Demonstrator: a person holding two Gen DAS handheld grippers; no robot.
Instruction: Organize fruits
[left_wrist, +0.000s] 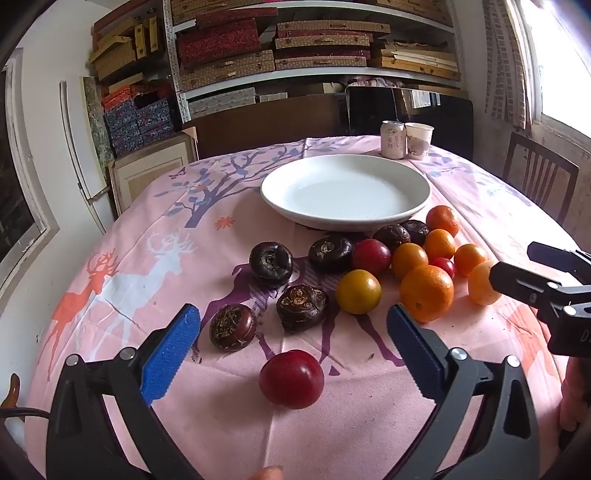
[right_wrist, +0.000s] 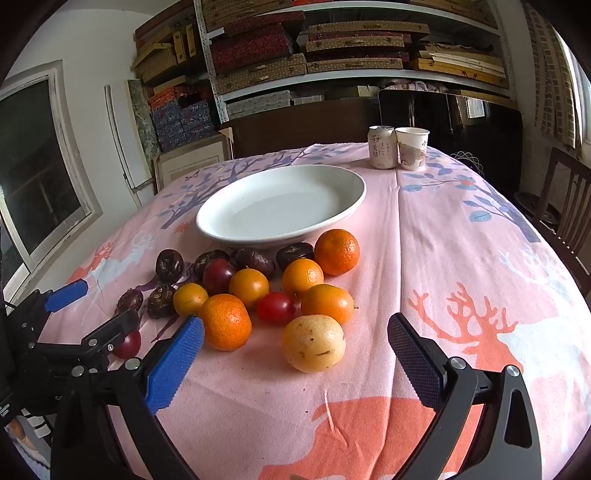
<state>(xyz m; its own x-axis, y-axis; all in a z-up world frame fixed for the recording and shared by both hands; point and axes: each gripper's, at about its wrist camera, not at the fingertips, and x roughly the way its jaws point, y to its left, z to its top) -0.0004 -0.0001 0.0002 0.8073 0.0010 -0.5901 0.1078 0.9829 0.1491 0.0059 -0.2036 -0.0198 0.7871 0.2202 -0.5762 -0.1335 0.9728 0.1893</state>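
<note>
A white plate (left_wrist: 345, 192) stands empty on the pink tablecloth, also in the right wrist view (right_wrist: 280, 203). In front of it lie several fruits: dark water chestnuts (left_wrist: 271, 263), oranges (left_wrist: 426, 293), a yellow fruit (left_wrist: 358, 291) and red plums. My left gripper (left_wrist: 293, 338) is open, its fingers on either side of a red plum (left_wrist: 291, 379) and not touching it. My right gripper (right_wrist: 295, 350) is open, with a pale yellow fruit (right_wrist: 314, 343) between its fingers, untouched. The left gripper also shows at the left of the right wrist view (right_wrist: 96, 308).
A drink can (left_wrist: 392, 139) and a paper cup (left_wrist: 418, 140) stand at the table's far edge. A wooden chair (left_wrist: 539, 177) stands at the right side. Shelves of boxes (left_wrist: 295, 48) fill the back wall. The right gripper's fingers (left_wrist: 543, 280) reach in beside the oranges.
</note>
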